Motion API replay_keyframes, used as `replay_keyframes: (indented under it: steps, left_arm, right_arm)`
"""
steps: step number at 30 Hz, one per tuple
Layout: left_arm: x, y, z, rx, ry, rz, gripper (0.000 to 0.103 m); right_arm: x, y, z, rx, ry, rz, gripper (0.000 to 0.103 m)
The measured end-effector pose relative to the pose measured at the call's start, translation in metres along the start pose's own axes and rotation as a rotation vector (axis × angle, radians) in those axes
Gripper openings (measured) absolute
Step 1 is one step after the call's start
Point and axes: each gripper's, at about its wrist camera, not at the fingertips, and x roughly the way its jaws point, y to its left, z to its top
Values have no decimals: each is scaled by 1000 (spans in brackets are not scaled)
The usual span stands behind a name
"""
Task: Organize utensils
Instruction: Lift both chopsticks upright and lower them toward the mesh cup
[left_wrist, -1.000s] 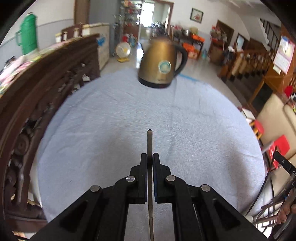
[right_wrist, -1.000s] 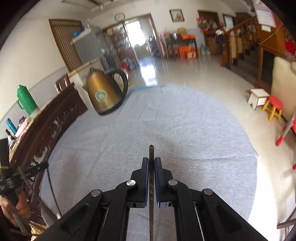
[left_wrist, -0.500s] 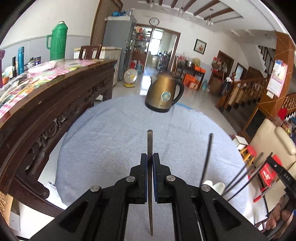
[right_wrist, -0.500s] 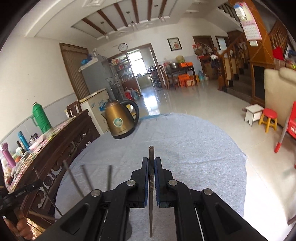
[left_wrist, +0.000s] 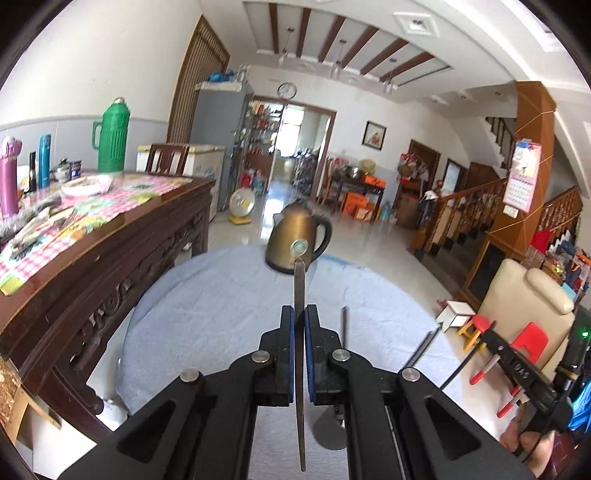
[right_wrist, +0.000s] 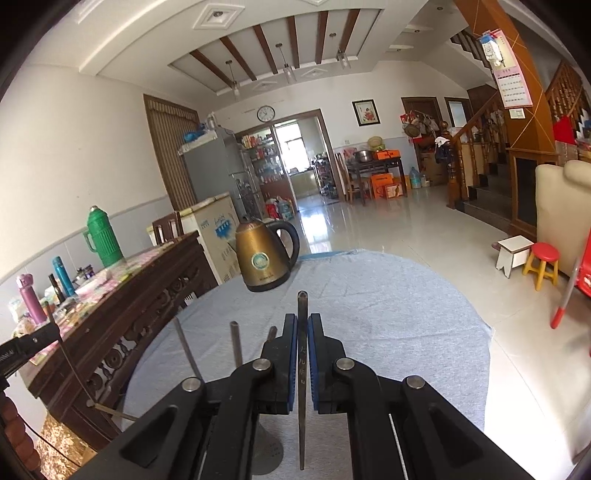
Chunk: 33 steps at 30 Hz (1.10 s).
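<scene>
- Blue-grey cloth (left_wrist: 207, 317) covers the round table in a tiled living room, with a bronze electric kettle (left_wrist: 295, 243) standing at its far edge and a dark carved wooden sideboard (left_wrist: 110, 266) just beside it on the left.
- Left gripper (left_wrist: 299, 325) is clamped on 1 thin grey metal chopstick (left_wrist: 300, 288), whose long axis runs straight along the fingers, tip toward the kettle.
- Right gripper (right_wrist: 303, 332) pinches 1 like metal chopstick (right_wrist: 302, 306) in the same way, tip forward and slightly raised.
- Low in the right wrist view, a perforated metal utensil holder (right_wrist: 267, 452) sits below and just left of the right fingers, so the right hand looks nearer to it.
- Standing chopsticks (right_wrist: 236, 343) in that holder: 3 tips show in the right view; only 1 (left_wrist: 345, 328) is clear in the left view.
- Count in all: 2 held chopsticks, 1 holder, 1 kettle.
- Judgement: each held stick must tip upright before it drops into the holder.
</scene>
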Motion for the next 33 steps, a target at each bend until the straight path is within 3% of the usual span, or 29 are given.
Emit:
replay_keyframes:
  steps: [12, 21, 33]
  left_arm:
    - [-24, -21, 8, -19, -119, -74, 5]
    - [-8, -32, 5, -39, -191, -110, 5]
    - [26, -47, -14, -1, -156, -72, 5]
  right_arm:
    - [-43, 12, 9, 22, -148, 72, 7]
    - [-52, 18, -1, 78, -241, 160, 7]
    - [-19, 29, -13, 35, -150, 174, 7]
